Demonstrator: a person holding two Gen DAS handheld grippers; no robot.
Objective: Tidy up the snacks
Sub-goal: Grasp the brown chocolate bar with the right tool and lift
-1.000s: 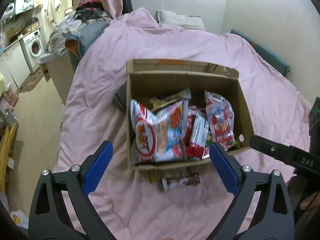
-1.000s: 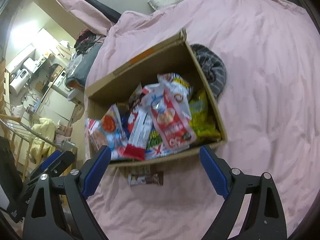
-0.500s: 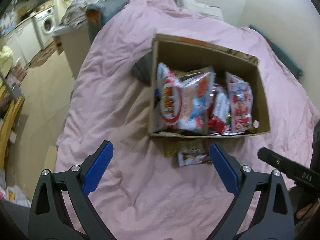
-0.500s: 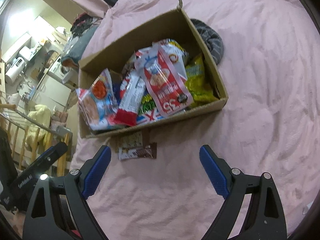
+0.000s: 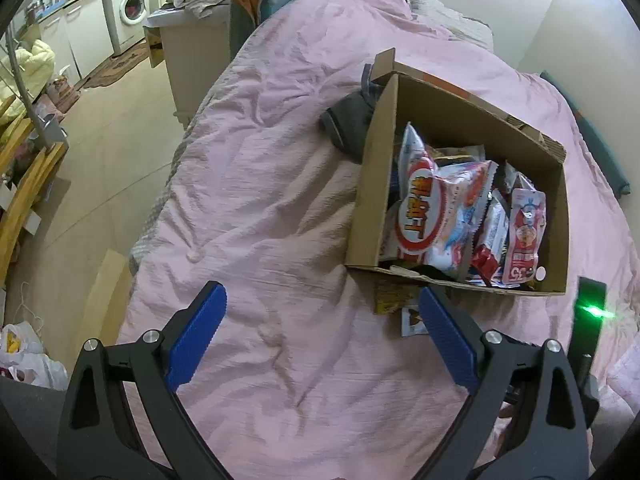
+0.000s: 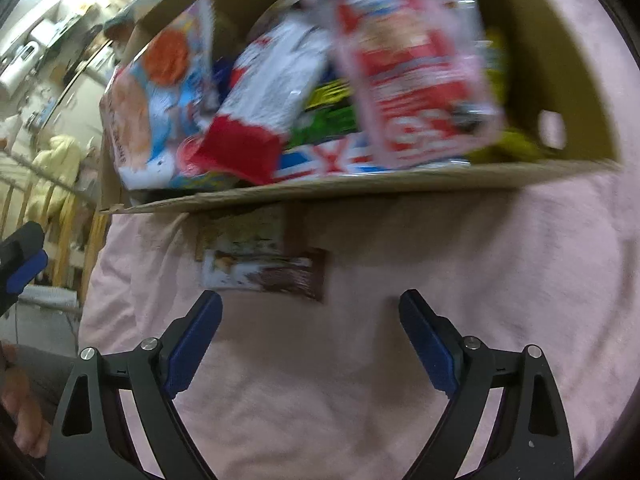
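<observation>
Snacks fill a cardboard box [image 5: 368,184] on a pink bedspread [image 5: 260,200] in the left wrist view; a red-and-white bag [image 5: 420,212] leans against its left wall and a pink pouch [image 5: 524,236] stands at the right. The left gripper [image 5: 320,334] hangs over bare bedspread, fingers wide, nothing between them. In the blurred right wrist view, a brown snack bar [image 6: 264,274] lies on the bedspread just outside the box's near wall [image 6: 360,188]. The right gripper [image 6: 310,338] hovers just short of it, fingers wide and empty.
</observation>
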